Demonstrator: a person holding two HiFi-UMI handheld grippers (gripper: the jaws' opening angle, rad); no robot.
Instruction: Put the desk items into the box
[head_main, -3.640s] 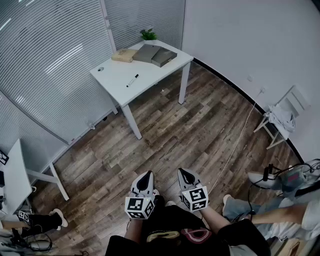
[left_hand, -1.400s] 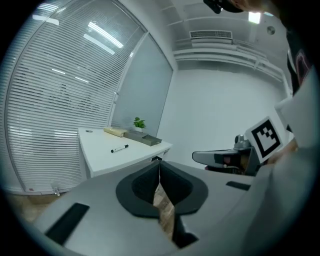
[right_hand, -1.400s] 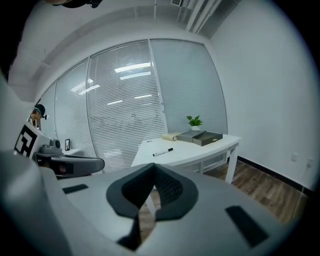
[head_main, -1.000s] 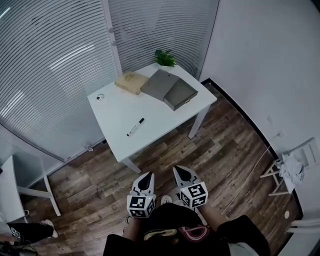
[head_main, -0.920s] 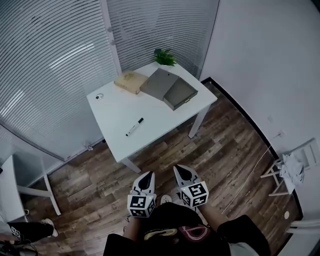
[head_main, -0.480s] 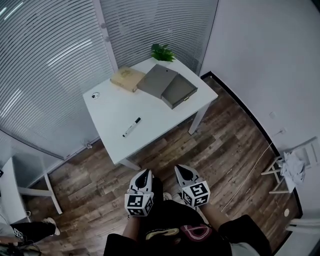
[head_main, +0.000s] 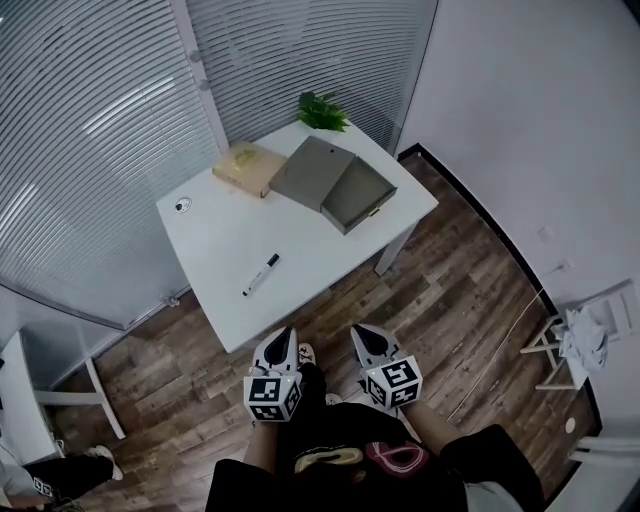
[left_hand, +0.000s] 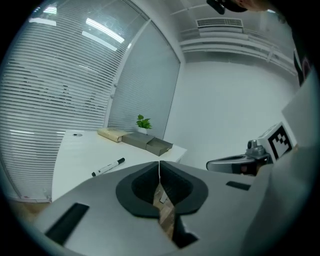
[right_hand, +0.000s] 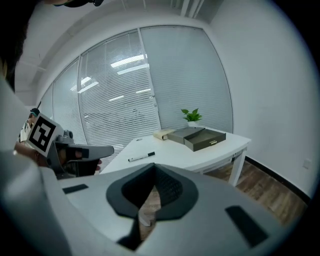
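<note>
Lying on the table (head_main: 215, 235), the marker (head_main: 261, 274) sits well ahead of your left gripper (head_main: 285, 333) and right gripper (head_main: 357, 332); you hold both side by side, closed, empty.

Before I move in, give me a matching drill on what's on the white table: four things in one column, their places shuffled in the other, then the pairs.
Things
1. marker
2. potted plant
3. tan book
4. grey box

Places
A. far corner of the table, by the blinds
B. right side of the table, open on top
C. lying alone, nearest the front edge
D. left of the grey box, on the blinds side

Pairs: 1-C, 2-A, 3-D, 4-B
</note>
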